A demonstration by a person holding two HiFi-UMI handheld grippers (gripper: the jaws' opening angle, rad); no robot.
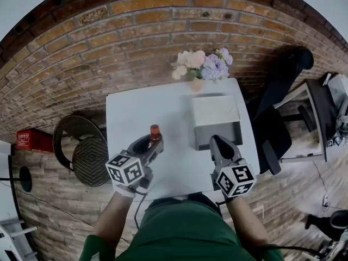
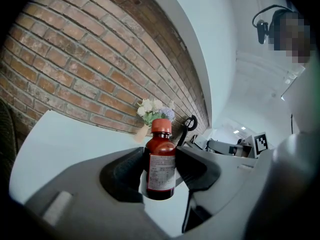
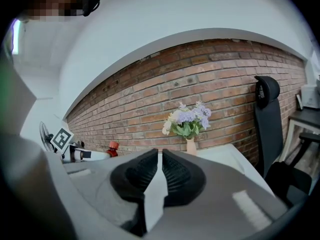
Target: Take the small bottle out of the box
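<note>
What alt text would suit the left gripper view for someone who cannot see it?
A small bottle with an orange cap and a white label stands upright, gripped between the dark pads of the left gripper. Behind it lie a white table, a vase of flowers and a brick wall.

Bright, even light; strong fisheye edge distortion.
</note>
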